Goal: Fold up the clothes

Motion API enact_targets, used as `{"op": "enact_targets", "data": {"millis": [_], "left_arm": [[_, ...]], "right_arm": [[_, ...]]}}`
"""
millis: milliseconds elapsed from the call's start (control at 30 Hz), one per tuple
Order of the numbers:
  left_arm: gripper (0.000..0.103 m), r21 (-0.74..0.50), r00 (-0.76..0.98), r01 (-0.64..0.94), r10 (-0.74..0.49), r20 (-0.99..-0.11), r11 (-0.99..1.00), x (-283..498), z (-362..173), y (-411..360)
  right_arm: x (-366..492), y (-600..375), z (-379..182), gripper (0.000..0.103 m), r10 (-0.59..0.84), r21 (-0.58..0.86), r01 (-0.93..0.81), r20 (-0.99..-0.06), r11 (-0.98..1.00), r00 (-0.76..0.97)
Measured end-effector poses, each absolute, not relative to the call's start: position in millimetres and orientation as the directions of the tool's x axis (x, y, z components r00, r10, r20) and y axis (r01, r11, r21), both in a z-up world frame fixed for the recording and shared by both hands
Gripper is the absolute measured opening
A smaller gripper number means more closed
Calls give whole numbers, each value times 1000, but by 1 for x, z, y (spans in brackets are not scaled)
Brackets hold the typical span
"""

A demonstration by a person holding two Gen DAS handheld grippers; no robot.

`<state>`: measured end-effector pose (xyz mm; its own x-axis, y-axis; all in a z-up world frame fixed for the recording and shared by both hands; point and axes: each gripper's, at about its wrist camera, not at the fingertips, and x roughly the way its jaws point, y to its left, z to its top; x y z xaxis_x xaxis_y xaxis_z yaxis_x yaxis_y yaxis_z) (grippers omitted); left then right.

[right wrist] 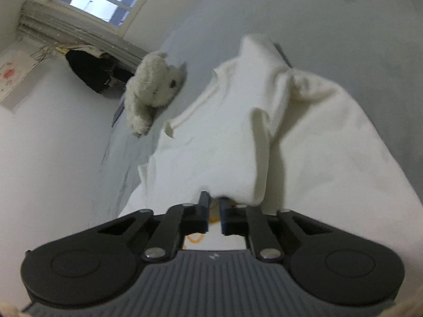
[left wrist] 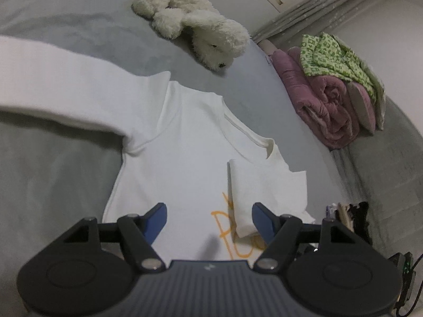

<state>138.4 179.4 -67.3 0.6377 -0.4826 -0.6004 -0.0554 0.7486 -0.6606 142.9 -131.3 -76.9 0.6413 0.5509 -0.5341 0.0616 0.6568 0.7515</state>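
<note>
A white long-sleeved shirt (left wrist: 185, 145) with an orange print lies flat on the grey bed (left wrist: 66, 21). One sleeve (left wrist: 66, 89) stretches out to the left. The other sleeve (left wrist: 253, 185) is folded over the chest, its cuff close to my left gripper's right-hand finger. My left gripper (left wrist: 209, 207) hovers open over the chest with nothing between its fingers. In the right wrist view my right gripper (right wrist: 214, 198) is shut, its tips pinching the edge of a bunched fold of the shirt (right wrist: 211, 145) just above the orange print. The collar lies further ahead.
A cream plush dog (left wrist: 201, 26) (right wrist: 150, 87) lies on the bed beyond the collar. A rolled purple quilt (left wrist: 325, 100) with a green patterned cloth (left wrist: 333, 52) on it sits at the bed's right edge. Dark clutter (left wrist: 351, 216) stands off that edge.
</note>
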Motion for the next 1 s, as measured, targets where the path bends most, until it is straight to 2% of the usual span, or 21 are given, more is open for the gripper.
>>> {"op": "enact_targets", "data": {"millis": [133, 367, 600, 700, 800, 900, 933, 967, 1000], "left_arm": [[78, -704, 639, -76, -508, -578, 706, 139, -69, 186], [80, -758, 677, -99, -515, -526, 644, 135, -65, 202], [83, -845, 717, -132, -539, -442, 518, 133, -73, 227], [83, -882, 726, -159, -553, -408, 443, 132, -84, 236], [83, -915, 747, -174, -557, -364, 363, 130, -93, 246], [83, -914, 750, -191, -547, -371, 359, 129, -95, 250], [82, -913, 752, -196, -543, -374, 357, 129, -95, 251], [78, -913, 753, -202, -540, -377, 356, 129, -96, 252], [76, -912, 754, -207, -536, -380, 355, 129, -96, 253]], "right_arm": [[155, -114, -59, 6, 560, 741, -14, -495, 672, 665], [178, -72, -29, 6, 626, 734, -146, -436, 663, 647], [182, -35, -23, 7, 691, 698, -255, -457, 669, 560], [184, -15, -32, 15, 712, 681, -286, -495, 674, 498], [185, -5, -44, 15, 726, 674, -300, -533, 675, 434], [181, -15, -51, 18, 726, 671, -299, -549, 678, 414], [179, -20, -54, 22, 722, 668, -296, -555, 683, 413], [177, -28, -55, 36, 710, 661, -284, -563, 694, 424], [176, -37, -56, 43, 697, 654, -272, -570, 705, 436]]}}
